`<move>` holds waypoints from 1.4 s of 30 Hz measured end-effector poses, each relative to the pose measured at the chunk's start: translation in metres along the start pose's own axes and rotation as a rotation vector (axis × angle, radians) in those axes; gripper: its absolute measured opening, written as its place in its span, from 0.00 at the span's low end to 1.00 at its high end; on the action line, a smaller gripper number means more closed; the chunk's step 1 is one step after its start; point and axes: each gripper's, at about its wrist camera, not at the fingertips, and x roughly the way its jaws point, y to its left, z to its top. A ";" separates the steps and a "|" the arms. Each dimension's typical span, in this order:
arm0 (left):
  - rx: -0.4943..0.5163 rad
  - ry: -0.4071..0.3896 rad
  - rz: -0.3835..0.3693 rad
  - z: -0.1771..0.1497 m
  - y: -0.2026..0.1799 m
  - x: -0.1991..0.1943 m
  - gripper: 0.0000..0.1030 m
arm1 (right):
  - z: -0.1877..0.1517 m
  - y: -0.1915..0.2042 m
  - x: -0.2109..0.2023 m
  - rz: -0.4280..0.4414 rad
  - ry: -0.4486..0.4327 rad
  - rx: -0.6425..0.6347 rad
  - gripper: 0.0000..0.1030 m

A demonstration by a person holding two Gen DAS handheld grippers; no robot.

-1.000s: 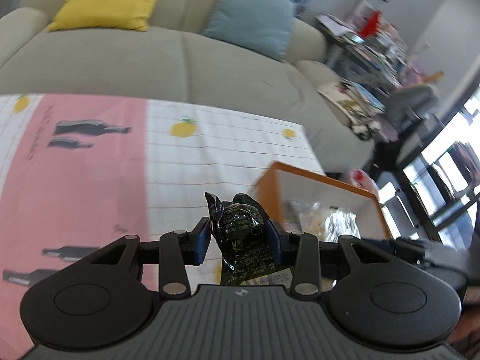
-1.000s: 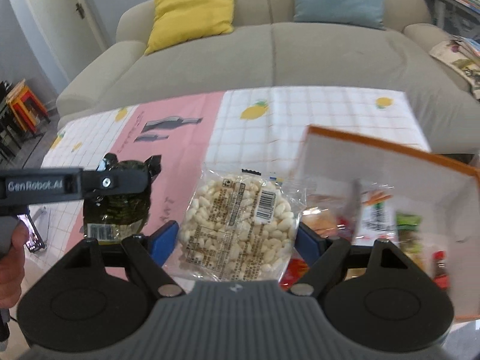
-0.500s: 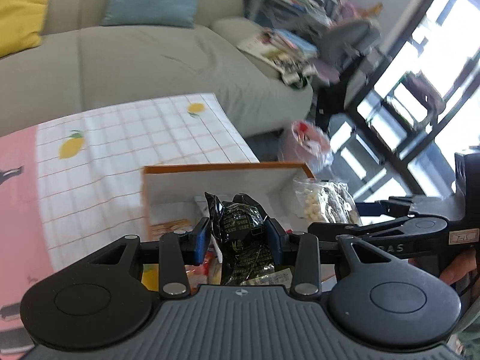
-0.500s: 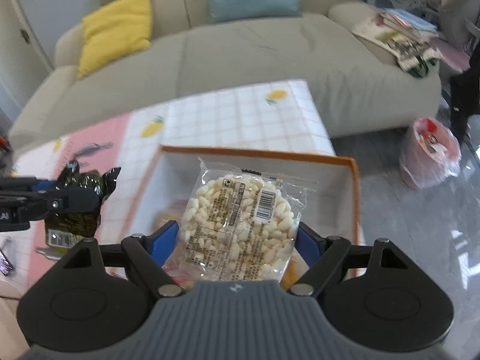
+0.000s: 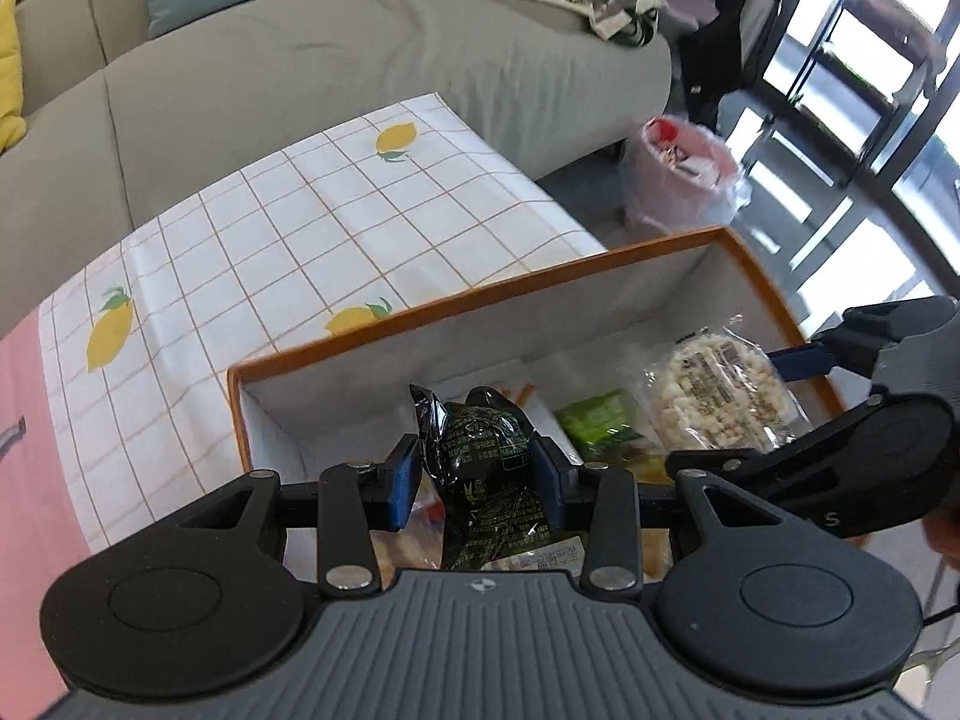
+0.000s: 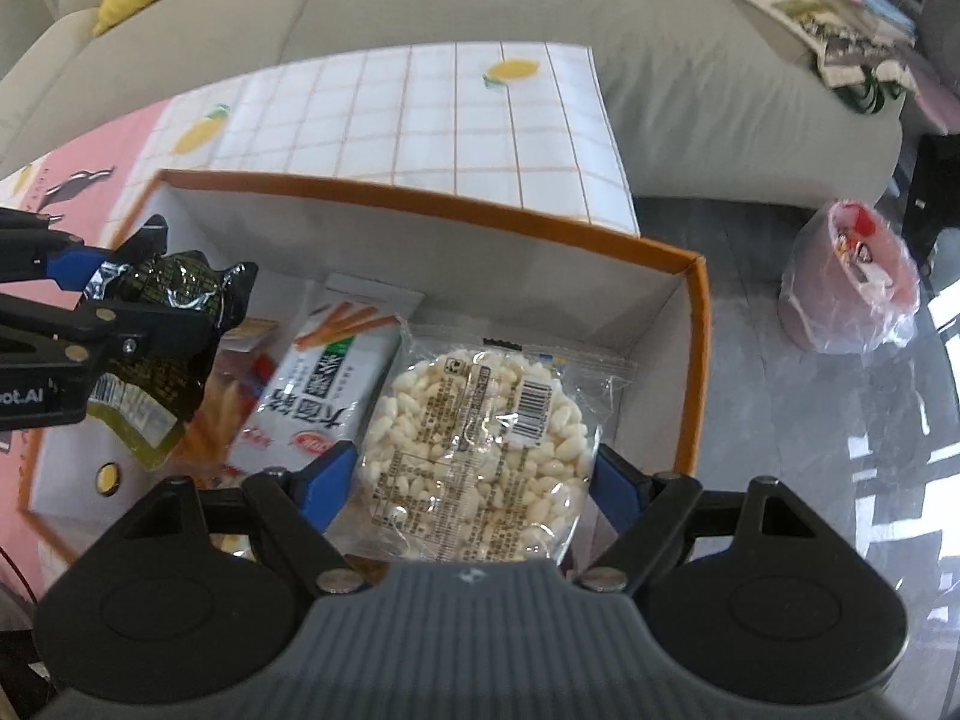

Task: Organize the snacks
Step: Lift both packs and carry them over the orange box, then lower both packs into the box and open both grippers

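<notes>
Orange-rimmed box (image 6: 695, 360) below; both jaws gripping packets (snacks).

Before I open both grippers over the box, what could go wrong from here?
1. The left gripper and right gripper are close together over the orange-rimmed box; they might bump.
2. The rice cracker pack hangs near the box's right wall and could catch on the rim or fall outside.
3. The dark snack packet would probably land on the breadstick pack, leaving an untidy pile.
</notes>
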 end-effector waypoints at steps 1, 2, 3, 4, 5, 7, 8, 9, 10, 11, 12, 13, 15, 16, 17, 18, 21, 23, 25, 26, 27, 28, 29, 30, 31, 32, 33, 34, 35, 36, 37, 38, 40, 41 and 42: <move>0.015 0.000 0.016 0.002 -0.001 0.003 0.44 | 0.001 -0.002 0.005 0.004 0.008 0.007 0.78; 0.037 0.001 0.038 0.003 -0.003 0.007 0.44 | 0.002 -0.002 0.008 0.002 0.013 0.009 0.78; 0.054 0.003 0.053 0.003 -0.005 0.010 0.44 | 0.003 -0.002 0.011 -0.001 0.017 0.008 0.78; 0.062 0.006 0.060 0.004 -0.006 0.013 0.44 | 0.003 -0.003 0.013 -0.004 0.019 0.008 0.78; 0.065 0.011 0.066 0.004 -0.006 0.017 0.44 | 0.004 -0.003 0.016 -0.005 0.021 0.010 0.78; 0.080 0.017 0.100 0.004 -0.006 0.025 0.44 | 0.004 -0.001 0.020 -0.005 0.023 0.007 0.78; 0.093 0.017 0.126 0.004 -0.007 0.029 0.44 | 0.003 0.001 0.020 -0.011 0.019 -0.006 0.78; 0.103 0.016 0.148 0.003 -0.007 0.032 0.44 | 0.004 0.004 0.020 -0.019 0.020 -0.017 0.78; 0.112 0.017 0.163 0.002 -0.007 0.035 0.44 | 0.004 0.005 0.022 -0.026 0.020 -0.025 0.78; 0.119 0.020 0.166 0.001 -0.007 0.037 0.44 | 0.004 0.007 0.022 -0.033 0.021 -0.035 0.78; 0.121 0.025 0.160 0.000 -0.007 0.038 0.45 | 0.004 0.008 0.023 -0.041 0.022 -0.044 0.78; 0.121 0.032 0.153 -0.001 -0.006 0.038 0.45 | 0.004 0.008 0.023 -0.048 0.023 -0.052 0.78; 0.125 0.039 0.159 -0.001 -0.005 0.039 0.47 | 0.003 0.010 0.024 -0.056 0.027 -0.062 0.78; 0.130 0.034 0.170 -0.001 -0.006 0.038 0.47 | 0.002 0.011 0.024 -0.057 0.031 -0.062 0.79; 0.137 0.022 0.181 0.000 -0.006 0.037 0.47 | 0.002 0.012 0.024 -0.058 0.035 -0.058 0.79; 0.147 0.014 0.185 0.000 -0.007 0.034 0.47 | 0.002 0.012 0.025 -0.060 0.038 -0.056 0.79; 0.163 0.008 0.184 0.002 -0.010 0.026 0.52 | 0.002 0.013 0.024 -0.063 0.047 -0.055 0.79; 0.163 -0.004 0.170 0.003 -0.010 0.018 0.55 | 0.003 0.015 0.022 -0.063 0.050 -0.059 0.82; 0.171 -0.023 0.173 0.002 -0.012 0.008 0.56 | 0.003 0.019 0.016 -0.068 0.039 -0.067 0.91; 0.173 -0.032 0.172 0.001 -0.012 0.003 0.56 | 0.004 0.020 0.013 -0.073 0.034 -0.072 0.91; 0.172 -0.042 0.172 0.001 -0.012 -0.004 0.57 | 0.005 0.022 0.009 -0.078 0.029 -0.074 0.91; 0.168 -0.051 0.173 0.000 -0.012 -0.009 0.58 | 0.005 0.024 0.004 -0.081 0.024 -0.074 0.91; 0.163 -0.061 0.172 -0.001 -0.012 -0.016 0.59 | 0.005 0.025 -0.001 -0.081 0.016 -0.072 0.91; 0.159 -0.070 0.170 -0.001 -0.011 -0.022 0.60 | 0.004 0.027 -0.007 -0.079 0.007 -0.069 0.91; 0.156 -0.081 0.168 -0.003 -0.010 -0.031 0.60 | 0.004 0.028 -0.012 -0.076 0.000 -0.064 0.91; 0.155 -0.092 0.168 -0.004 -0.010 -0.037 0.60 | 0.004 0.030 -0.018 -0.074 -0.009 -0.058 0.91; 0.156 -0.104 0.169 -0.005 -0.010 -0.045 0.61 | 0.002 0.033 -0.025 -0.073 -0.018 -0.050 0.91; 0.157 -0.117 0.169 -0.007 -0.010 -0.053 0.62 | 0.001 0.036 -0.033 -0.069 -0.029 -0.044 0.91; 0.158 -0.131 0.169 -0.009 -0.009 -0.062 0.63 | -0.001 0.038 -0.040 -0.068 -0.039 -0.040 0.91; 0.159 -0.142 0.168 -0.012 -0.009 -0.070 0.63 | -0.003 0.041 -0.047 -0.070 -0.051 -0.036 0.91; 0.158 -0.154 0.169 -0.014 -0.009 -0.080 0.63 | -0.006 0.046 -0.056 -0.073 -0.064 -0.036 0.91; 0.154 -0.164 0.173 -0.016 -0.008 -0.087 0.63 | -0.008 0.050 -0.063 -0.075 -0.078 -0.037 0.91; 0.141 -0.188 0.175 -0.022 -0.007 -0.107 0.63 | -0.013 0.059 -0.080 -0.079 -0.109 -0.037 0.91; 0.133 -0.204 0.176 -0.025 -0.005 -0.116 0.63 | -0.017 0.064 -0.090 -0.077 -0.130 -0.037 0.91; 0.124 -0.222 0.179 -0.029 -0.004 -0.126 0.63 | -0.021 0.070 -0.102 -0.074 -0.155 -0.033 0.91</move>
